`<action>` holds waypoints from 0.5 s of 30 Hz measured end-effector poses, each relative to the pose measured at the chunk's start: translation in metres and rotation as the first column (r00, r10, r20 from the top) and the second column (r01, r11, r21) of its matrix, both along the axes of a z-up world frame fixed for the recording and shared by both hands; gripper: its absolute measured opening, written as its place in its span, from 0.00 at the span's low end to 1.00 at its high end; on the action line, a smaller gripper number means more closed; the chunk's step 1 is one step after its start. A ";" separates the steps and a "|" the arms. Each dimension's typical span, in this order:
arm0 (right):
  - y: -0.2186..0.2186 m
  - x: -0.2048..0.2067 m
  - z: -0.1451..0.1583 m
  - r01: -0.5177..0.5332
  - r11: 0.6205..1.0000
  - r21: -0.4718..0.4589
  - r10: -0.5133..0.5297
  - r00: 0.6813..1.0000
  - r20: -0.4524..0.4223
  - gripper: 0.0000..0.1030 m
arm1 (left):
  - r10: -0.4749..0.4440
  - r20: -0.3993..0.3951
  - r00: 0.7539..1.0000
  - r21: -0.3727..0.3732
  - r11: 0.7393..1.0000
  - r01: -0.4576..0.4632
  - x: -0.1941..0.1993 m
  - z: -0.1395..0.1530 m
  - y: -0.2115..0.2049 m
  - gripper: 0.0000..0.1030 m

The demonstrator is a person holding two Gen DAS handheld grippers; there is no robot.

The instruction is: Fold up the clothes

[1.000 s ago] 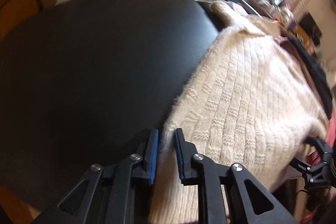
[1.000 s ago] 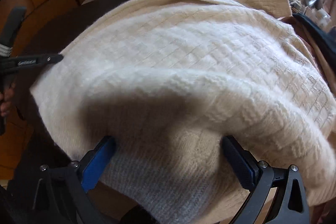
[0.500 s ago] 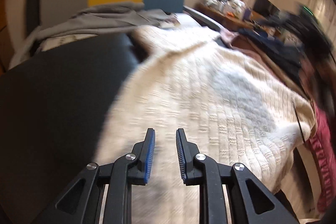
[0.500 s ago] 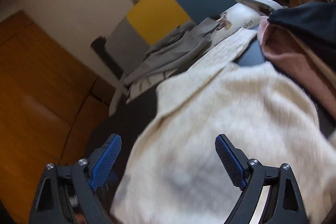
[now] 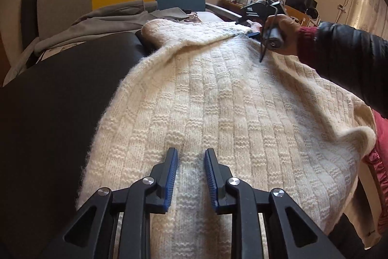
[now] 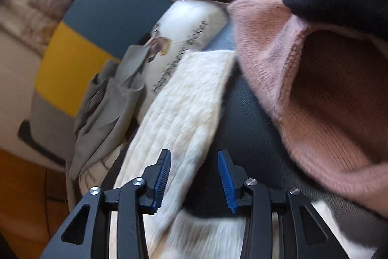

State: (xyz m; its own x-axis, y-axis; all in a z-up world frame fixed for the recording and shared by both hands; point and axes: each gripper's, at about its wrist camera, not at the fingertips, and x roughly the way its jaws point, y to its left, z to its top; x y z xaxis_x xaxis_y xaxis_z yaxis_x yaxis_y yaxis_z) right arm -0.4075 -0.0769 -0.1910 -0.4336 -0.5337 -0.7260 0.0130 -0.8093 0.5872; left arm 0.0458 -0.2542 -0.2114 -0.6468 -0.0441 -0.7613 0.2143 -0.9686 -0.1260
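Two grippers, both with jaws parted and grasping nothing: left gripper (image 5: 190, 176) hovers over the cream sweater (image 5: 230, 113) spread across frame centre; right gripper (image 6: 194, 176) nears its sleeve (image 6: 191, 98). Folding looks barely begun; sleeves remain.

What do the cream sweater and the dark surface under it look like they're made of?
Cream sweater: thick, fuzzy knit, probably wool or a wool-like yarn; basket-weave blocks of ribbing show and loose fibres fringe its edge. Dark surface: smooth black with a dull sheen, likely leather or vinyl upholstery; which one cannot be told.
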 end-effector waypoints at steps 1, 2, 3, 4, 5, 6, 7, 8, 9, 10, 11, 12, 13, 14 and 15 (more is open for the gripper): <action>0.000 -0.003 -0.002 0.017 1.000 -0.019 -0.017 1.000 -0.016 0.47 | 0.000 -0.003 1.000 0.003 1.000 0.000 0.001 0.000 0.000 0.22; -0.002 -0.006 -0.003 0.026 0.999 -0.030 -0.027 0.999 -0.032 0.55 | 0.000 -0.006 1.000 0.006 1.000 0.000 0.001 0.001 -0.001 0.23; -0.007 -0.009 -0.002 0.012 1.000 -0.015 -0.013 0.999 -0.051 0.57 | 0.001 -0.007 1.000 0.009 1.000 0.000 0.002 0.001 -0.002 0.23; -0.012 -0.012 -0.002 -0.002 1.000 0.001 0.003 0.998 -0.070 0.58 | 0.001 -0.009 1.000 0.013 1.000 0.000 0.003 0.001 -0.003 0.23; -0.018 -0.015 0.000 -0.017 1.000 0.020 0.018 0.996 -0.088 0.57 | 0.001 -0.010 1.000 0.018 1.000 0.000 0.004 0.001 -0.004 0.23; -0.024 -0.016 0.001 -0.034 0.998 0.046 0.038 0.994 -0.101 0.56 | 0.002 -0.012 1.000 0.023 1.000 -0.001 0.004 0.001 -0.005 0.23; -0.029 -0.020 0.002 -0.063 0.997 0.049 0.068 0.993 -0.099 0.38 | 0.003 -0.014 1.000 0.027 1.000 -0.003 0.004 0.000 -0.006 0.23; -0.034 -0.024 -0.001 -0.097 0.995 0.027 0.099 0.992 -0.073 0.09 | 0.005 -0.016 1.000 0.032 0.999 -0.004 0.004 0.000 -0.006 0.23; -0.040 -0.026 -0.002 -0.129 0.992 0.012 0.129 0.990 -0.058 0.10 | 0.006 -0.017 1.000 0.032 0.999 -0.005 0.004 0.000 -0.006 0.23; -0.050 -0.022 0.003 -0.160 0.987 0.023 0.162 0.983 -0.082 0.10 | 0.006 -0.017 1.000 0.033 0.999 -0.006 0.005 0.000 -0.007 0.23; -0.061 -0.015 0.011 -0.205 0.978 0.029 0.207 0.972 -0.109 0.10 | 0.010 -0.017 1.000 0.038 0.999 -0.010 0.005 0.000 -0.007 0.23; -0.073 -0.008 0.018 -0.251 0.967 0.034 0.253 0.958 -0.137 0.10 | 0.020 -0.016 1.000 0.052 0.998 -0.019 0.007 0.001 -0.008 0.23; -0.087 0.004 0.027 -0.304 0.952 0.036 0.306 0.937 -0.166 0.10 | 0.030 -0.016 0.999 0.066 0.997 -0.028 0.008 0.001 -0.009 0.23; -0.101 0.015 0.036 -0.357 0.933 0.038 0.358 0.913 -0.195 0.10 | 0.039 -0.014 0.999 0.083 0.996 -0.038 0.010 0.003 -0.011 0.23; -0.117 0.031 0.045 -0.414 0.910 0.034 0.411 0.885 -0.219 0.10 | 0.051 -0.014 0.999 0.100 0.994 -0.049 0.013 0.004 -0.012 0.23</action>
